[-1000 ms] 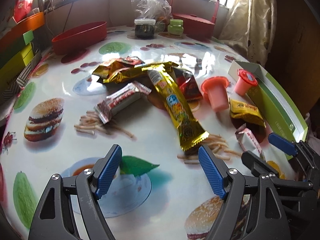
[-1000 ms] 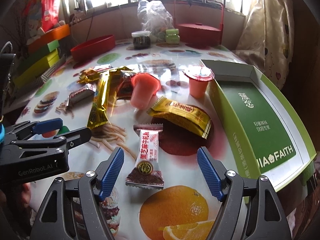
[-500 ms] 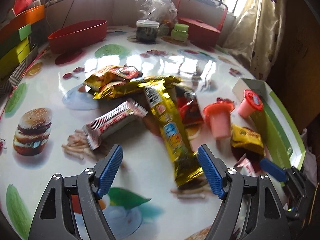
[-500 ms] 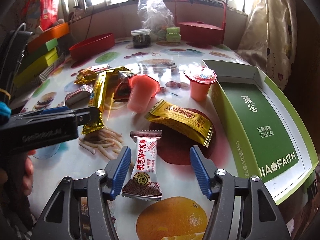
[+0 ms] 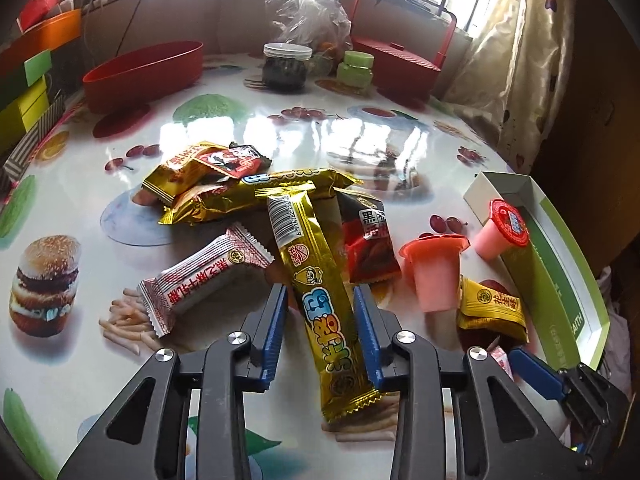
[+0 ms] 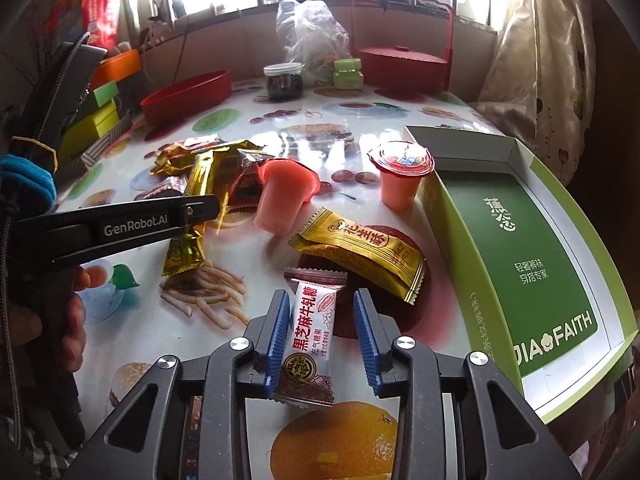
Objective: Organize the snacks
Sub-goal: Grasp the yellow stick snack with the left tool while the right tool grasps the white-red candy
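Candy (image 6: 310, 340) lay on the desk (image 6: 380, 116) left of the green box (image 6: 516, 236), lengthwise between the half-open right tool (image 6: 322, 338) fingers, not yet pinched. The left tool (image 5: 320, 330) likewise straddled the gold bar (image 5: 320, 292), ungripped.

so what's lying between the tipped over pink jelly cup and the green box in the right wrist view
Right wrist view: an upright sealed pink jelly cup stands between the tipped cup and green box.

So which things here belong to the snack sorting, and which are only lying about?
For the job: long gold bar, nougat candy, peanut crisp packet, two jelly cups, green box.

Lying about: red bowl, dark jar, plastic bag, red basket.
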{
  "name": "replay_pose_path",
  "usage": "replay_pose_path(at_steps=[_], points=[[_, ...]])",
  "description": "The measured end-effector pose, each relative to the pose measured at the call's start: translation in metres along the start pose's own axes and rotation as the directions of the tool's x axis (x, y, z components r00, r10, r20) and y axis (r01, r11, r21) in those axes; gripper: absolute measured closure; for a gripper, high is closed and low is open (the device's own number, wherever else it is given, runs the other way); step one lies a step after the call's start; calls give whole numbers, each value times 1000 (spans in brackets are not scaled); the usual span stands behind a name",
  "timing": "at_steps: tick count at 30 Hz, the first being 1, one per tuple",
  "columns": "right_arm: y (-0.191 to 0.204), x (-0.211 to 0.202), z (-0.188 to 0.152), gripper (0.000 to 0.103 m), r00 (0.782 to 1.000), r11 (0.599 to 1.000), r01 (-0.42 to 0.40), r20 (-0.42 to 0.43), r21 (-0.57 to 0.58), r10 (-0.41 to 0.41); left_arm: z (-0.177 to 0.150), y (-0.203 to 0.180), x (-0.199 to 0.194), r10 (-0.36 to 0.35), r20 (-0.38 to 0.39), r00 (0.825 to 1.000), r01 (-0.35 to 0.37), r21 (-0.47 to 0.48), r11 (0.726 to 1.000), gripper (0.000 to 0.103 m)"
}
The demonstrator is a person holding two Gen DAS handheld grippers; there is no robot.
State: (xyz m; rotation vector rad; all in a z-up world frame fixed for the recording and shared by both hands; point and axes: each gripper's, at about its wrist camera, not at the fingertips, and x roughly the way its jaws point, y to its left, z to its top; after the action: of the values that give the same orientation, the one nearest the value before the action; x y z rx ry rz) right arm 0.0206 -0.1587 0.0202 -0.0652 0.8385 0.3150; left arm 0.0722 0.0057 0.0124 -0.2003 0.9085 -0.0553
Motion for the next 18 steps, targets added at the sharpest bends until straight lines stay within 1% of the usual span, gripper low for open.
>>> replay_pose_path(at_steps=[2, 7, 14, 18], points=[[-1, 0, 0, 77, 1000, 1000, -5, -1, 4, 5, 0, 1, 0, -2, 4, 1000, 2, -4, 1000, 77], [-1, -1, 1, 83, 1000, 1000, -15, 1, 2, 15, 1, 2, -3, -12, 4, 1000, 12, 1, 1000, 79], [1, -3, 4, 84, 999, 999, -38, 11, -3, 38, 0, 3, -11, -26, 17, 1000, 26, 19, 999, 80], [-2, -8, 8, 84, 998, 999, -52, 35, 7, 52, 2, 3, -20, -33, 34, 999, 32, 23, 999, 79]])
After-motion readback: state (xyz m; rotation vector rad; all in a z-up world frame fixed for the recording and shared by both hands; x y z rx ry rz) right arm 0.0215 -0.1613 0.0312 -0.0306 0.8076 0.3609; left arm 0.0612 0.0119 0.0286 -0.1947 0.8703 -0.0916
